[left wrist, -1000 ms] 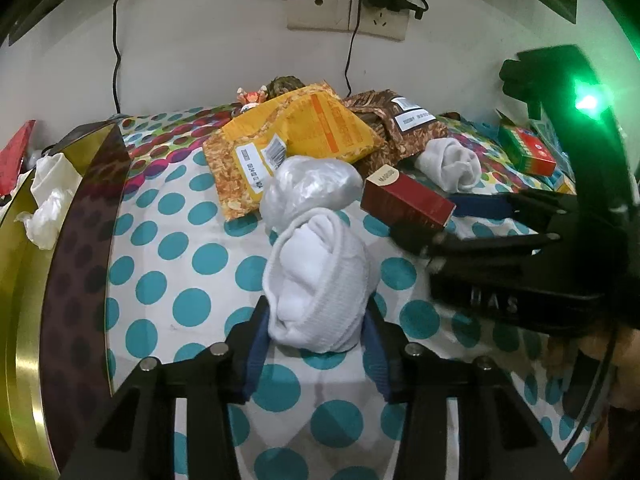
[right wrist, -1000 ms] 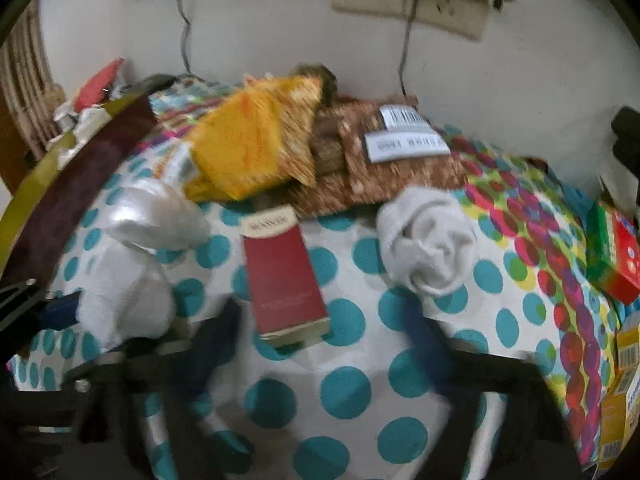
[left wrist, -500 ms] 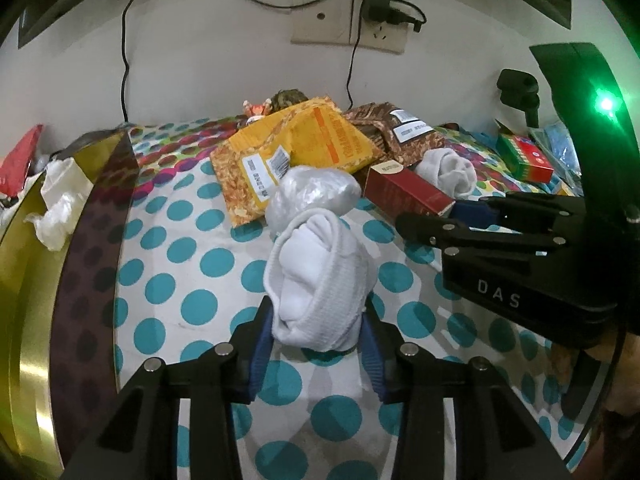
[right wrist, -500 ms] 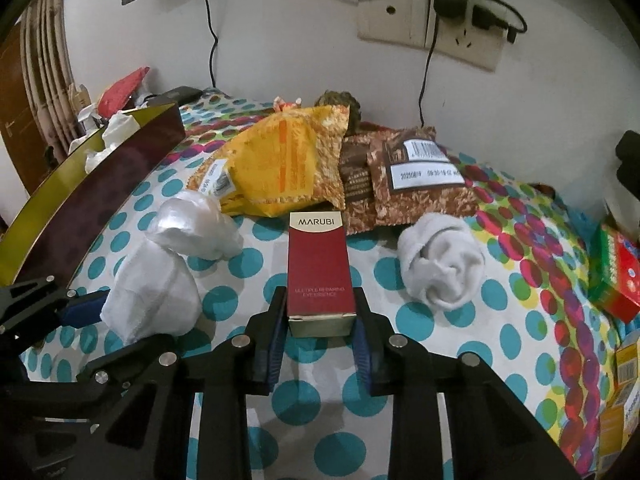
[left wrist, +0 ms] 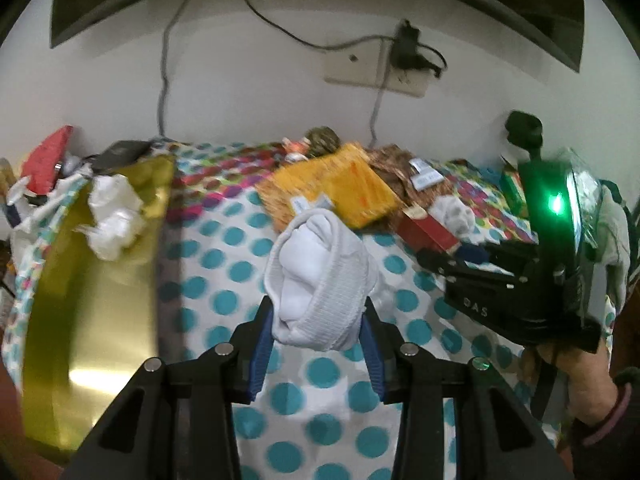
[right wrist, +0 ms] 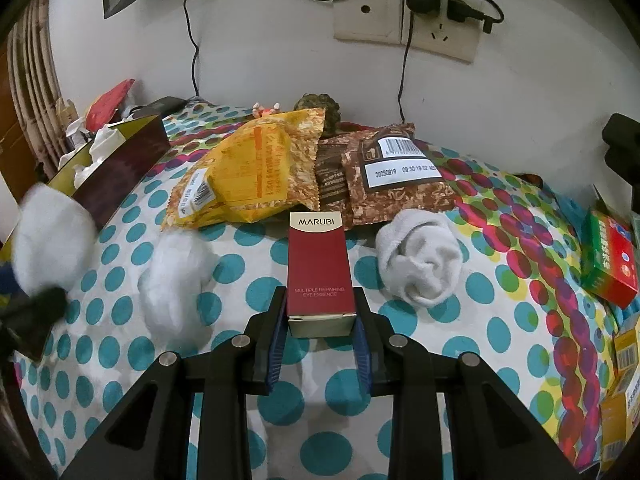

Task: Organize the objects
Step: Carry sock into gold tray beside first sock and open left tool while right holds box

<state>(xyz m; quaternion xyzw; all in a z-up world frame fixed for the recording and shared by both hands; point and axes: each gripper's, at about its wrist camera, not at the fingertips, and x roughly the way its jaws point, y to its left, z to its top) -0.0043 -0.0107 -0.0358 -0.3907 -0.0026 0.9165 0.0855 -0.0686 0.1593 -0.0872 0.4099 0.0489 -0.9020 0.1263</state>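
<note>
Left wrist view: left gripper (left wrist: 318, 330) clamps a rolled white sock (left wrist: 320, 280), lifted off the dotted cloth (left wrist: 208, 276). Gold box (left wrist: 92, 288) lies just to its left, long axis running away from camera; judged the drop target. Right gripper (right wrist: 320, 330) pinches the near end of the red carton (right wrist: 320, 268), which points straight ahead. Both grippers pitch steeply downward.

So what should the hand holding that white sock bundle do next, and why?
Probably carry it left over the gold box and let go. The left gripper already clamps the white sock bundle clear of the dotted cloth, and the box sits open alongside.
</note>
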